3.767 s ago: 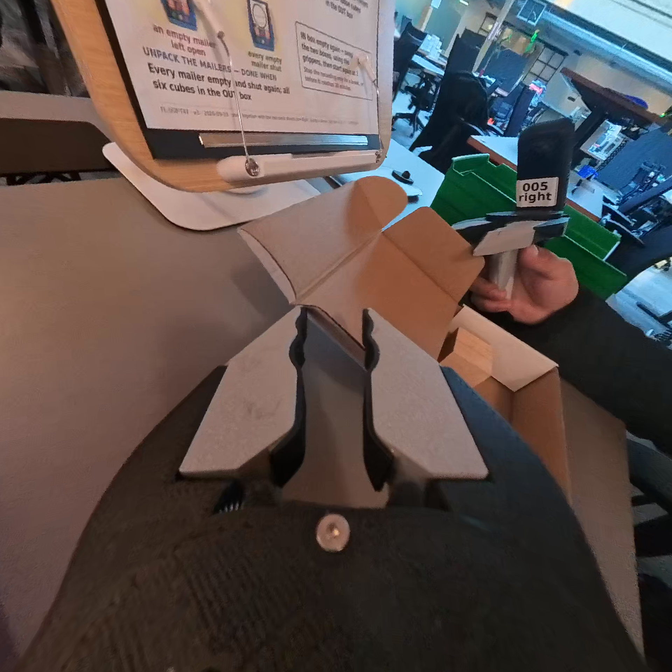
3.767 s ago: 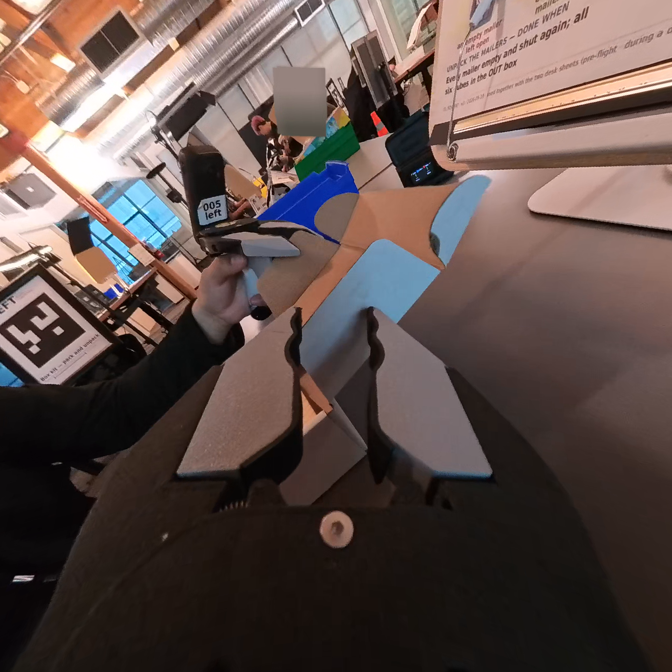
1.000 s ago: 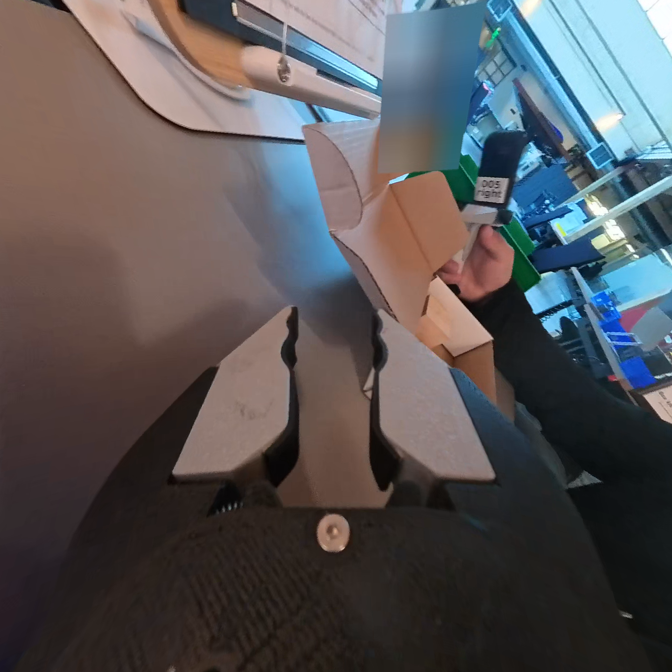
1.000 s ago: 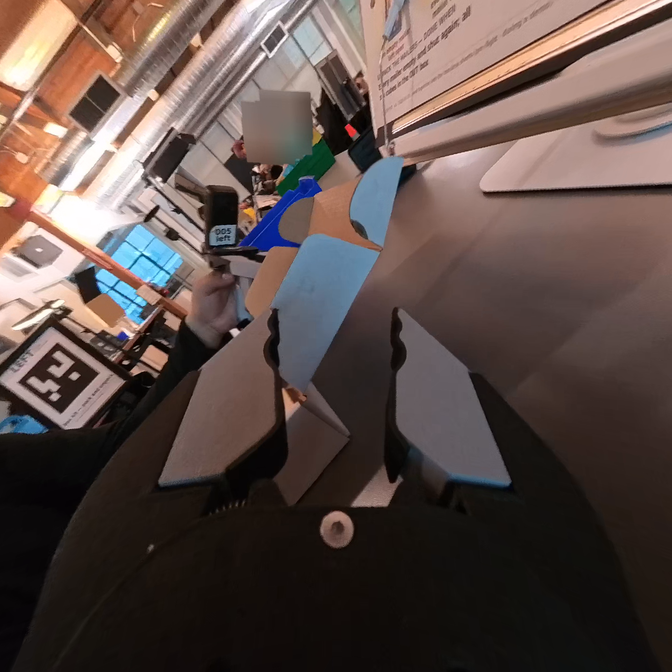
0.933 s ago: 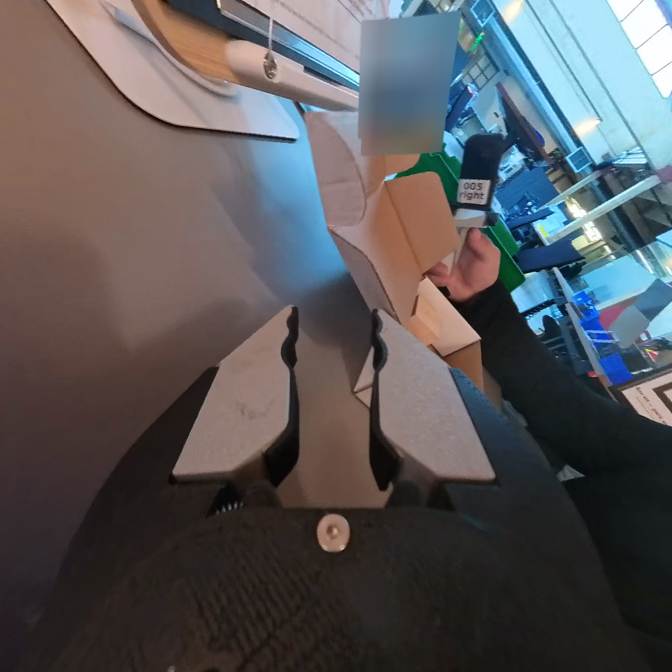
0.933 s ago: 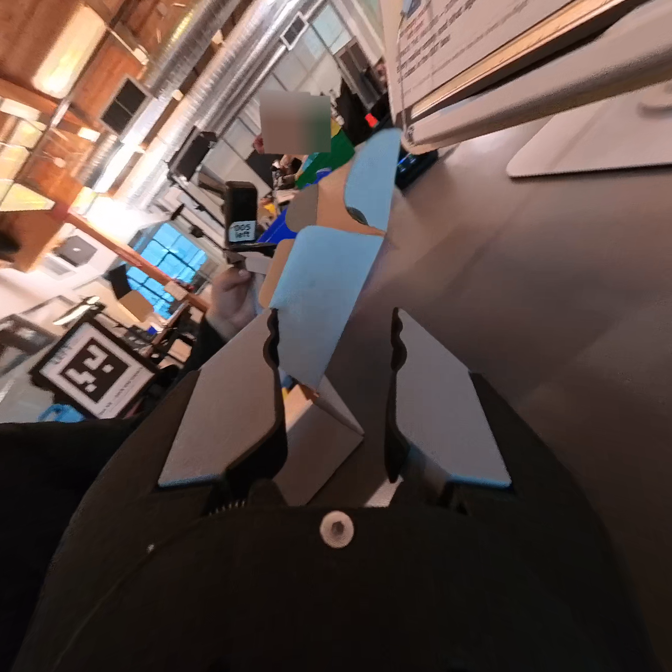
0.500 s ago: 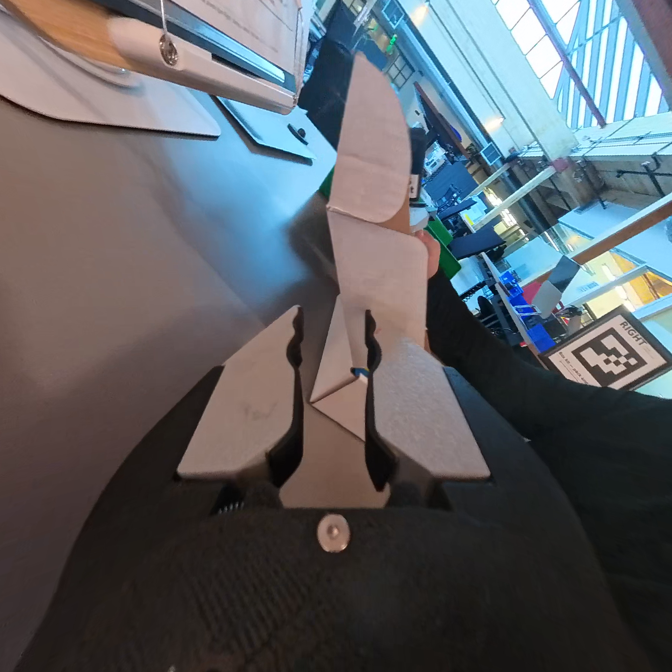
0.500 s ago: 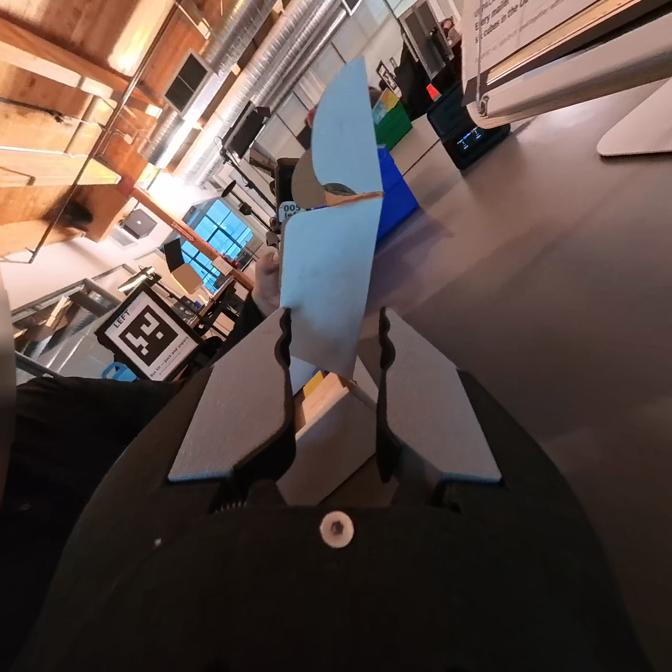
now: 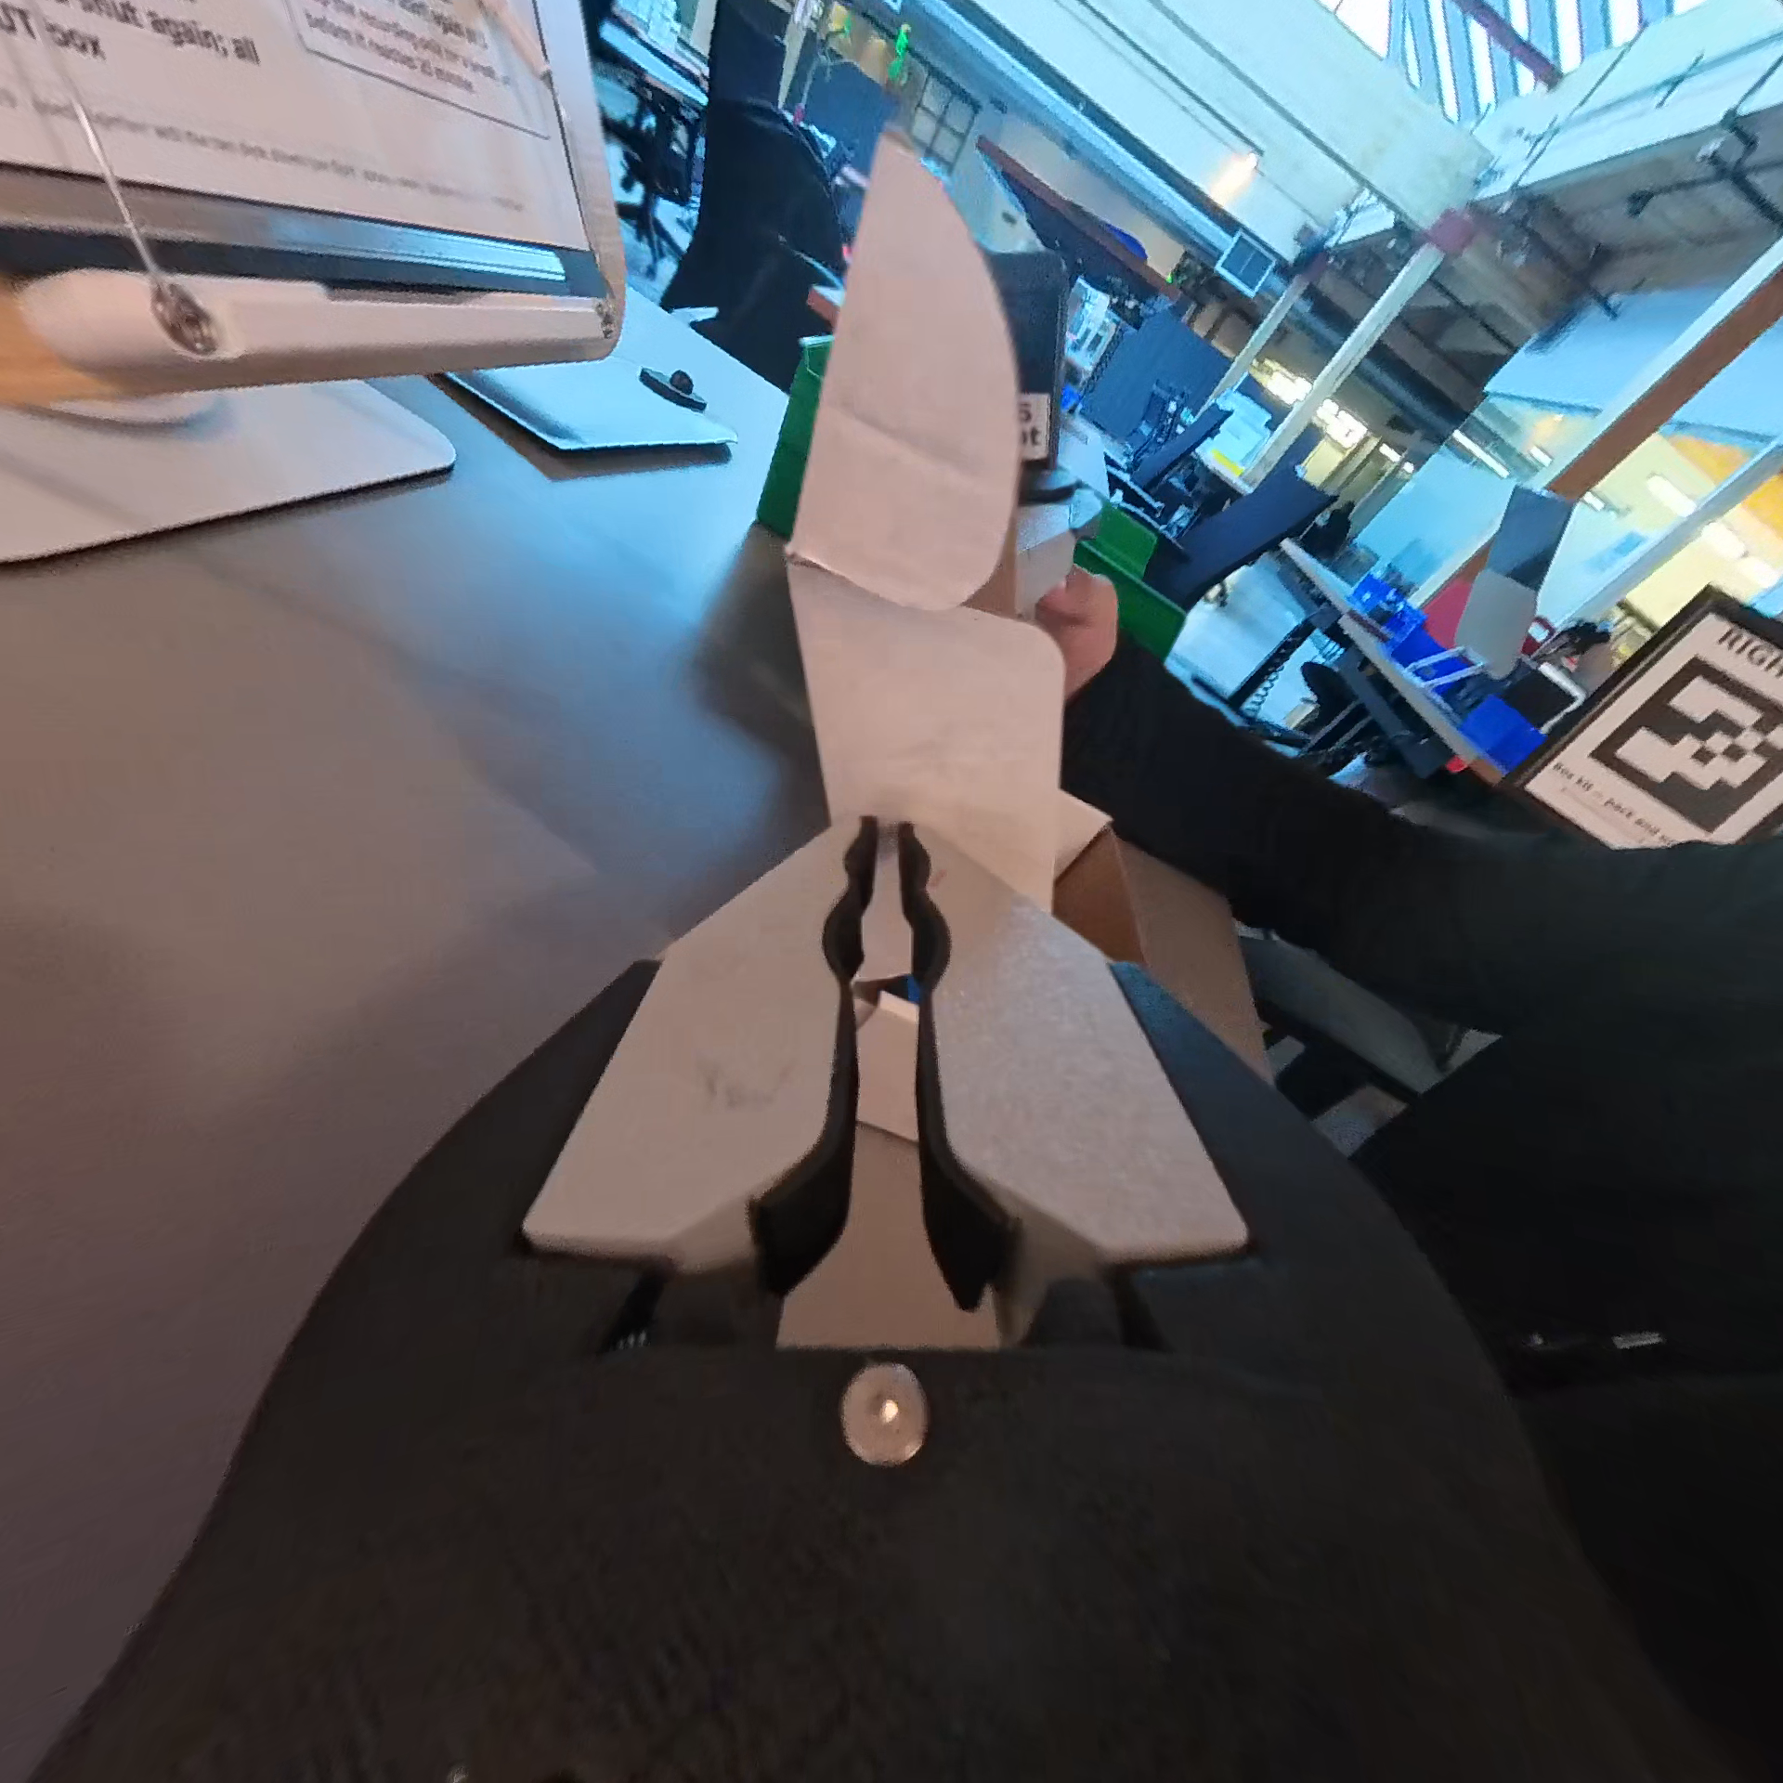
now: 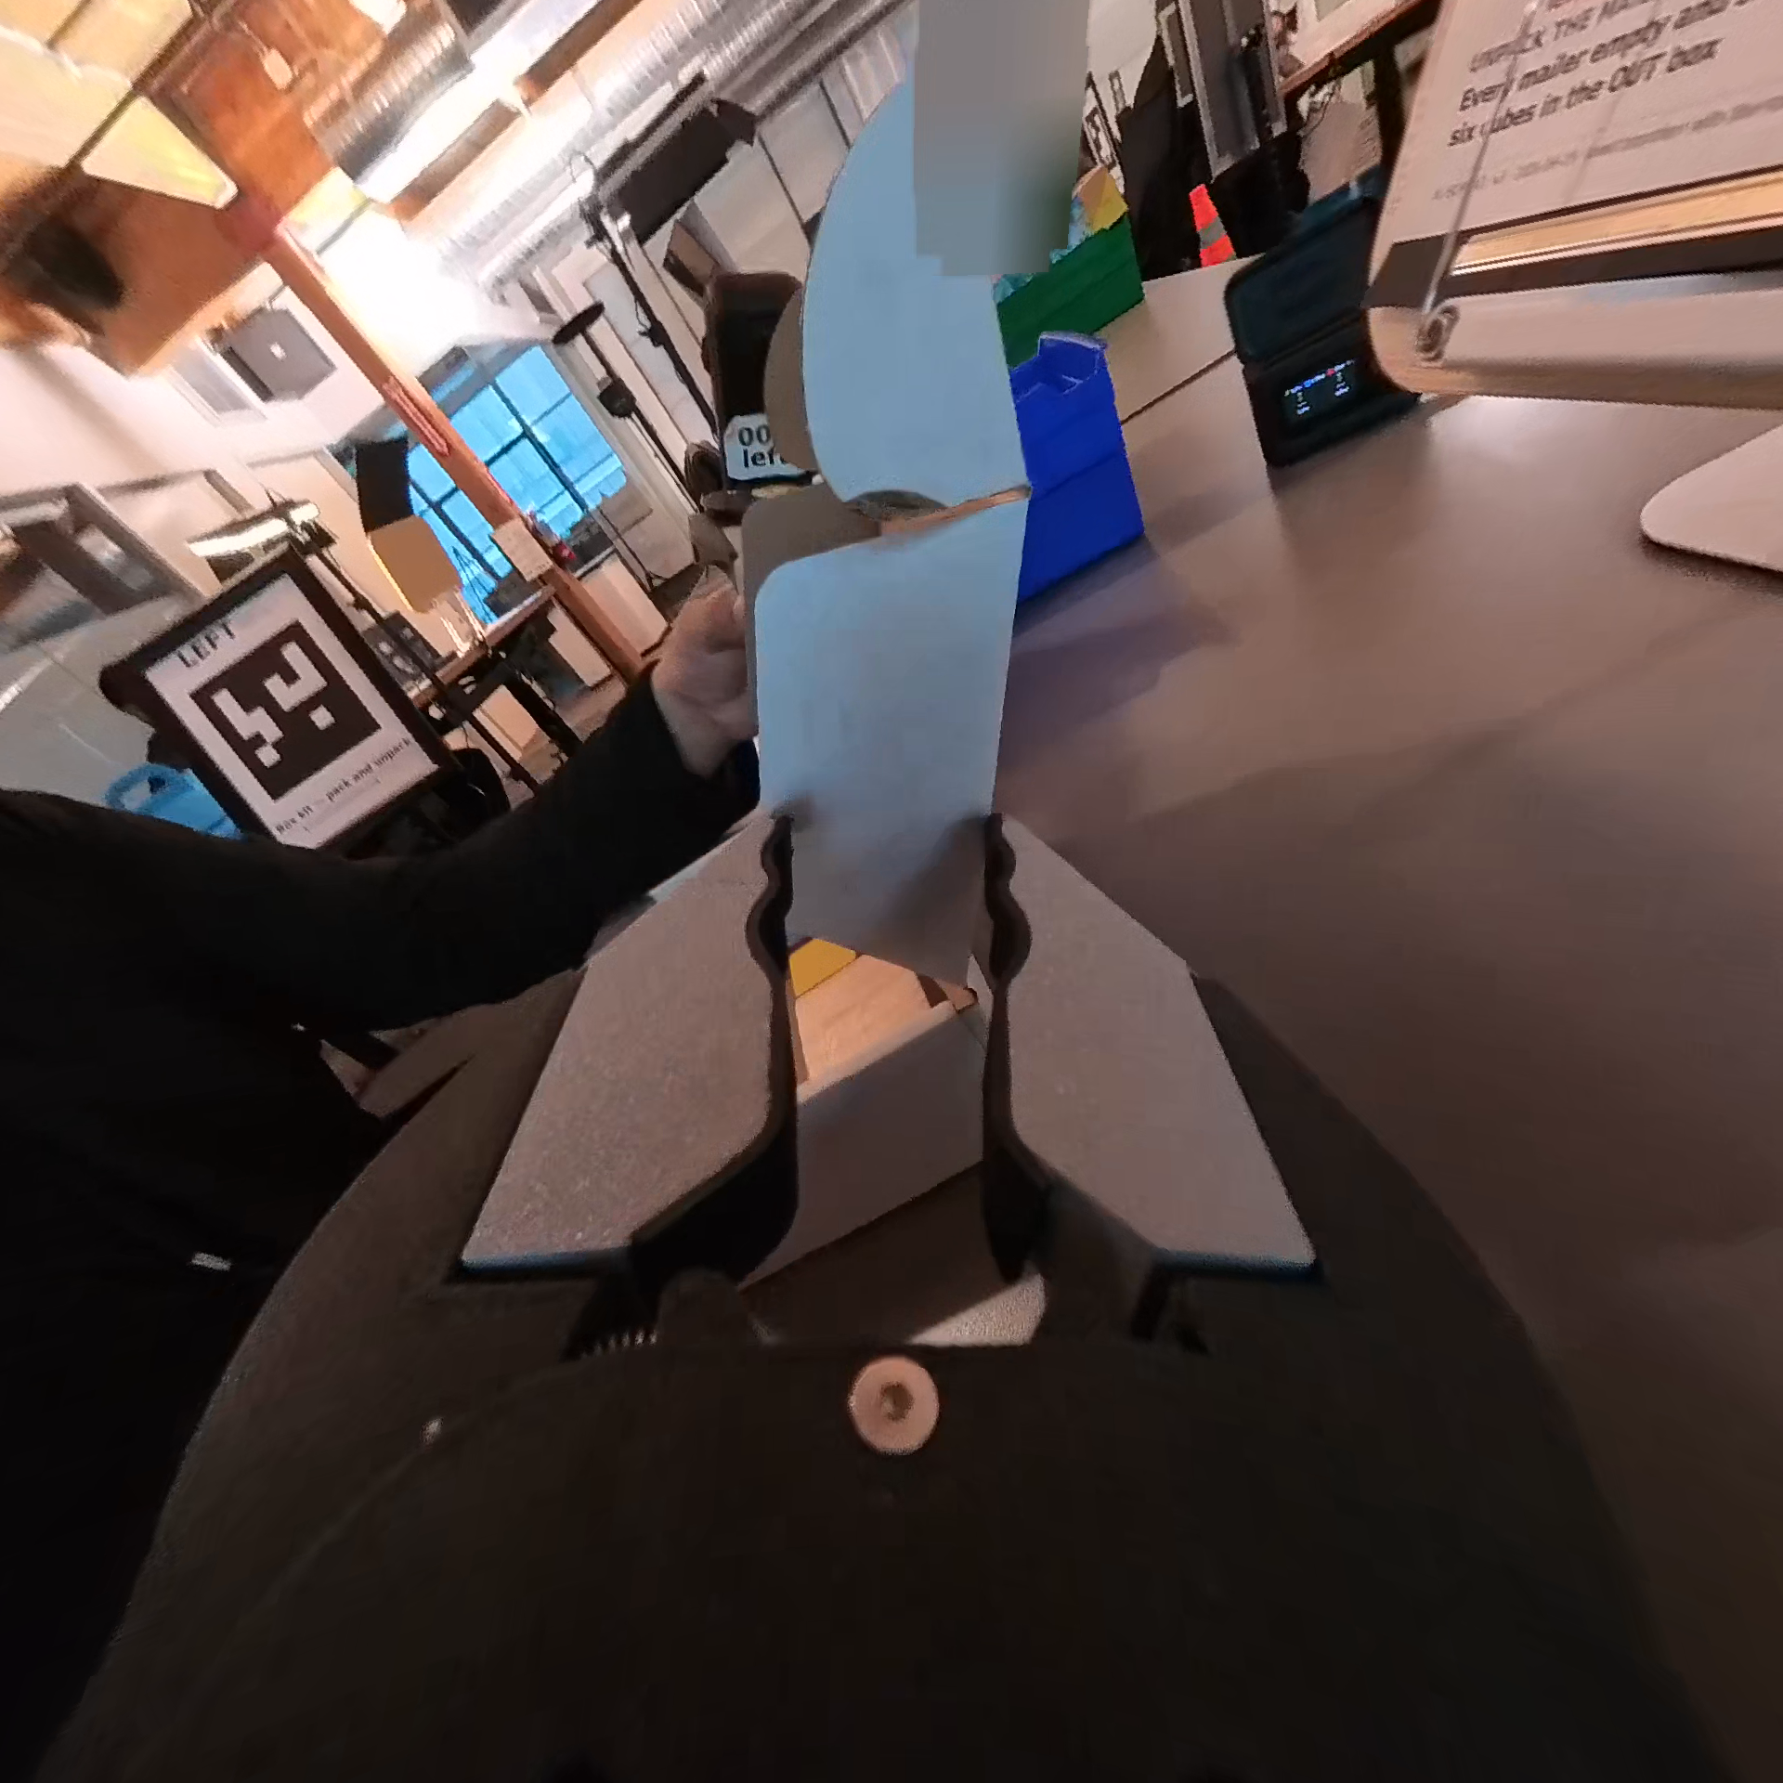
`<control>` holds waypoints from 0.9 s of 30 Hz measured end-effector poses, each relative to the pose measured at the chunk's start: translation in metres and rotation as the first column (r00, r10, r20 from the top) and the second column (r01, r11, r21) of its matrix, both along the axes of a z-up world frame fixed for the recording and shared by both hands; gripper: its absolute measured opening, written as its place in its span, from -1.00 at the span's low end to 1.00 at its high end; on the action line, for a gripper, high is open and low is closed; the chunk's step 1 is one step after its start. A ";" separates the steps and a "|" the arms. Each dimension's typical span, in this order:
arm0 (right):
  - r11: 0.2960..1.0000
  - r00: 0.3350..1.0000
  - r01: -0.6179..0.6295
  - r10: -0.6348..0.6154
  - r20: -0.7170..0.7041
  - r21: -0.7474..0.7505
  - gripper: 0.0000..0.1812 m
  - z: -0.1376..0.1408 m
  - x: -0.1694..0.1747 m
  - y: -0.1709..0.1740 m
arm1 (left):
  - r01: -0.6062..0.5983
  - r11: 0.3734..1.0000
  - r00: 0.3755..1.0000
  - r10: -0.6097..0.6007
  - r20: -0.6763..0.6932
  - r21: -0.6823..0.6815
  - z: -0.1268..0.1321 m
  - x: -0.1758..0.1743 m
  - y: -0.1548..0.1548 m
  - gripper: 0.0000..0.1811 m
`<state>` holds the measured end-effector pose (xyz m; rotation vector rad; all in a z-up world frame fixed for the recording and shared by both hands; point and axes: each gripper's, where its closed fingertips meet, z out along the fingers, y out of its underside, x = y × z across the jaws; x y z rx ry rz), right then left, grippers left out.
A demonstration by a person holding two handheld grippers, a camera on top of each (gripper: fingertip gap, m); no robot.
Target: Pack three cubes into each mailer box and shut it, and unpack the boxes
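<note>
In the left wrist view, the stand (image 9: 289, 318) carrying a printed sheet is occupying the upper left of the frame, on the grey table (image 9: 338, 772). At centre frame, the left gripper (image 9: 886, 837) is pinching the lower edge of the box lid (image 9: 926, 695); its fingers (image 9: 733, 1042) are nearly pressed together, with only the cardboard between the tips. The lid is standing close to upright, its rounded tuck flap (image 9: 907, 425) pointing up. This hold is judged to steer the lid down onto the box. Right of centre, the brown inside wall of the mailer box (image 9: 1100, 878) is showing, and a small blue patch between the fingers may be a cube; this cannot be confirmed.

In the right wrist view, the other hand (image 10: 709, 675) is showing at centre left behind the lid. At centre, the right gripper (image 10: 883, 835) is straddling the opposite lid edge (image 10: 878, 733); its fingers (image 10: 1119, 1081) are spread, and contact with the card cannot be told. A yellow cube (image 10: 820, 963) is lying in the box just below. A blue bin (image 10: 1071, 482) is standing right of centre, farther back.
</note>
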<state>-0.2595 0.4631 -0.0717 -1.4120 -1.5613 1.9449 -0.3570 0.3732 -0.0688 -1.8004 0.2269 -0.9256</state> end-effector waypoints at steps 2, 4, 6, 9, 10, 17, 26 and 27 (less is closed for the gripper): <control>0.999 1.000 -0.016 0.016 -0.003 0.040 -0.58 -0.001 0.003 -0.003 | -0.008 1.000 0.999 0.009 -0.048 0.021 0.001 0.000 0.000 -1.00; 0.994 0.999 -0.028 0.030 -0.017 0.102 -0.58 -0.001 0.007 -0.006 | -0.008 0.999 0.996 0.012 -0.092 0.044 0.001 0.002 -0.001 -1.00; 0.984 0.998 -0.033 0.041 -0.038 0.173 -0.58 -0.001 0.012 -0.009 | -0.002 0.998 0.992 0.010 -0.128 0.066 0.002 0.005 -0.001 -1.00; 0.964 0.997 -0.041 0.058 -0.059 0.262 -0.58 -0.001 0.018 -0.014 | 0.024 0.997 0.988 -0.012 -0.155 0.080 0.003 0.010 -0.004 -1.00; 0.956 0.996 -0.042 0.063 -0.063 0.292 -0.58 -0.002 0.019 -0.016 | 0.034 0.996 0.987 -0.022 -0.157 0.080 0.003 0.011 -0.005 -1.00; 0.908 0.994 -0.042 0.079 -0.073 0.417 -0.60 -0.004 0.026 -0.022 | 0.089 0.993 0.985 -0.075 -0.158 0.083 0.002 0.018 -0.011 -1.00; 0.876 0.987 -0.142 0.160 -0.001 0.460 -0.57 -0.015 0.035 -0.038 | 0.134 0.989 0.979 -0.121 -0.166 0.070 -0.004 0.026 -0.012 -0.99; 0.878 0.986 -0.152 0.166 0.009 0.455 -0.57 -0.016 0.036 -0.038 | 0.137 0.988 0.978 -0.124 -0.170 0.070 -0.004 0.026 -0.013 -0.99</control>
